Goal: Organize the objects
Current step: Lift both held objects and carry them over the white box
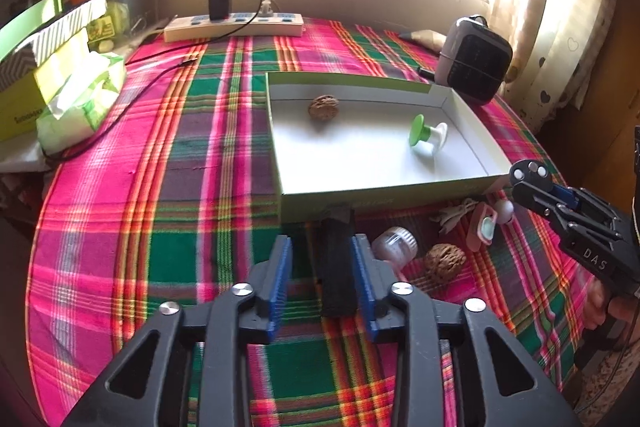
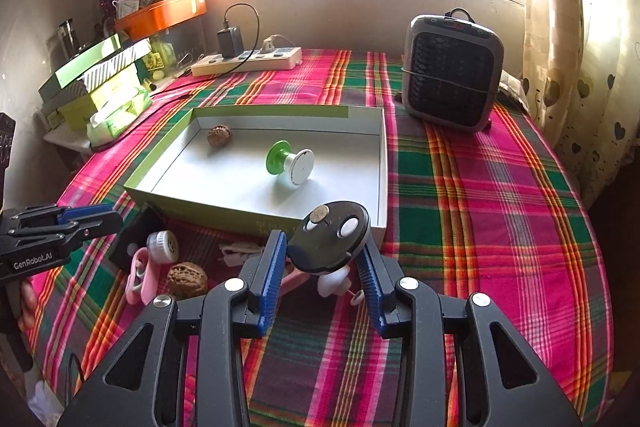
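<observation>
A shallow white box with green sides lies on the plaid cloth and holds a walnut and a green-and-white spool. My left gripper is open around a black rectangular block, which rests on the cloth before the box. My right gripper is shut on a black round disc, held above the cloth near the box's front right corner. Loose on the cloth lie a second walnut, a clear small jar and pink items.
A grey heater stands behind the box at right. A power strip with charger lies at the back. Stacked boxes and a tissue pack crowd the left edge. A curtain hangs at right.
</observation>
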Demonstrator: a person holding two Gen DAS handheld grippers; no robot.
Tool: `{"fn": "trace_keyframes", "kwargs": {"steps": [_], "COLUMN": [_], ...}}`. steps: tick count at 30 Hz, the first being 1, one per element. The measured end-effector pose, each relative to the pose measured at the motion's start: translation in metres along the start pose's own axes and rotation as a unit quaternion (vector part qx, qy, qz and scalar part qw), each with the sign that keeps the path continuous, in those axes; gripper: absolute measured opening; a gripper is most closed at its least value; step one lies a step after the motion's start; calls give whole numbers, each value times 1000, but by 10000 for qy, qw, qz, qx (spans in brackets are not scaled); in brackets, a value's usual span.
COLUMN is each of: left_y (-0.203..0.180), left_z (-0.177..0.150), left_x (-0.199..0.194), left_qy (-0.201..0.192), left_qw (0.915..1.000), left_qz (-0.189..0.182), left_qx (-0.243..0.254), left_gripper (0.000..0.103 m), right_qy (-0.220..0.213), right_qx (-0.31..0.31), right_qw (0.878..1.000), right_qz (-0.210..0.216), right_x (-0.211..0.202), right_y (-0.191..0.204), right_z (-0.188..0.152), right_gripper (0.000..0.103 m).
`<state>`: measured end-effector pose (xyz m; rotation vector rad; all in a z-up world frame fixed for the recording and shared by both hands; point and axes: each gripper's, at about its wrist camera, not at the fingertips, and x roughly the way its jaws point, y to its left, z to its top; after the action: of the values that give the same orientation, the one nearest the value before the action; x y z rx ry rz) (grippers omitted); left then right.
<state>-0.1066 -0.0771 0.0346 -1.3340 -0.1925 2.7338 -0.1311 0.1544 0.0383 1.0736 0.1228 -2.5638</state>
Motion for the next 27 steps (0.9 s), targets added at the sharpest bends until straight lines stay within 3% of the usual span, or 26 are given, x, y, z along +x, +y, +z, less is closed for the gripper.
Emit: {"fn": "trace_keyframes", "kwargs": {"steps": [3,11,22,24,27], "left_y": [4,-4,-7,-7,-7], "left_z": [-3,-1,0,-1,-2], "left_x": [4,11,24,26,29], "left_qy": [82,173,302,331,387], "left_qw": [9999,9995,9995,9994,9992], "left_qz": [81,-254,-98,-68,-22], "left_qx": [-34,-37,46,25,41], "left_gripper": [34,38,38,37,26], "right_qy": [8,31,91,92,94], "right_qx": [-4,3,10,12,22], "right_qw": [10000,10000,9999,9999,9999], "right_qz": [11,34,66,67,57], "right_x": [0,1,5,5,5], "right_y": [1,2,5,5,5], "right_z": [-1,-4,-6,-6,-6], "right_gripper": [38,38,38,38,38]}}
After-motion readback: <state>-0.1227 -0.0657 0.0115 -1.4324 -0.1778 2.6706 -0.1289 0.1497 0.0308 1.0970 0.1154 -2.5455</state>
